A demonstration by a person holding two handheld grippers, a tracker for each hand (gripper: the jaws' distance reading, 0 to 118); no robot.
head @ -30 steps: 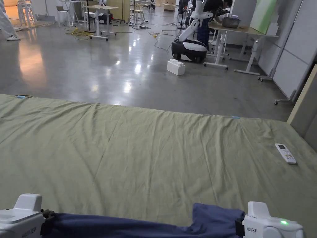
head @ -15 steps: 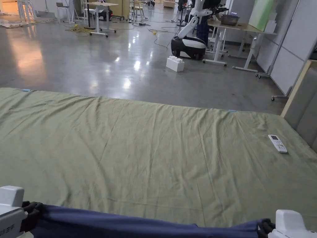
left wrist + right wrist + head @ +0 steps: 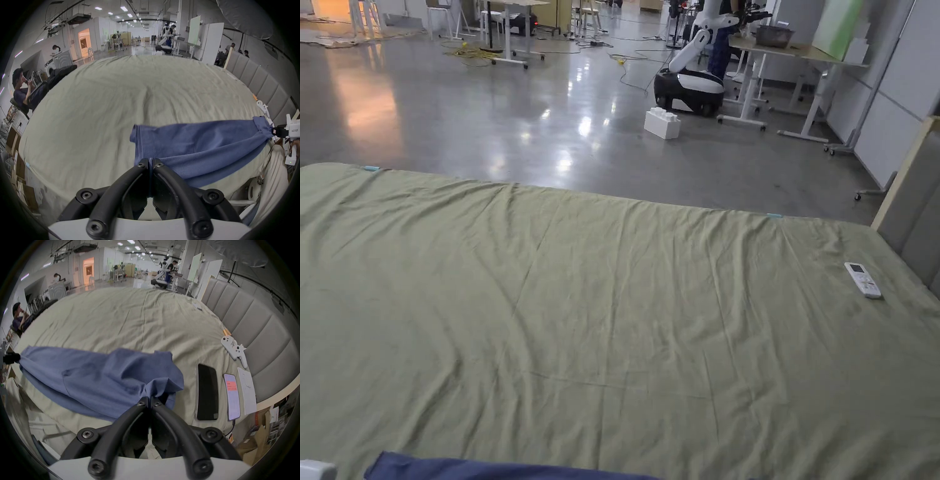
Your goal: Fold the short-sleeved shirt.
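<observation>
A blue short-sleeved shirt (image 3: 203, 146) hangs stretched between my two grippers at the near edge of the green bed sheet (image 3: 600, 300). In the left gripper view my left gripper (image 3: 151, 162) is shut on the shirt's left end, with a sleeve (image 3: 139, 136) sticking up past the jaws. In the right gripper view my right gripper (image 3: 149, 400) is shut on the bunched right end of the shirt (image 3: 97, 378). The head view catches just a strip of the shirt (image 3: 500, 470) at the bottom edge. The right gripper (image 3: 276, 131) also appears far right in the left gripper view.
A white remote (image 3: 862, 279) lies on the sheet at the far right. Two phones (image 3: 207, 392) and a white controller (image 3: 233, 350) lie near the padded headboard (image 3: 259, 331). A person sits (image 3: 24, 91) off the bed's left side. Beyond the bed is shiny floor with a white block (image 3: 662, 123).
The two grippers have spread apart and dropped toward the bottom of the head view, pulling the shirt taut. The head camera has tilted, so more of the bed sheet shows.
</observation>
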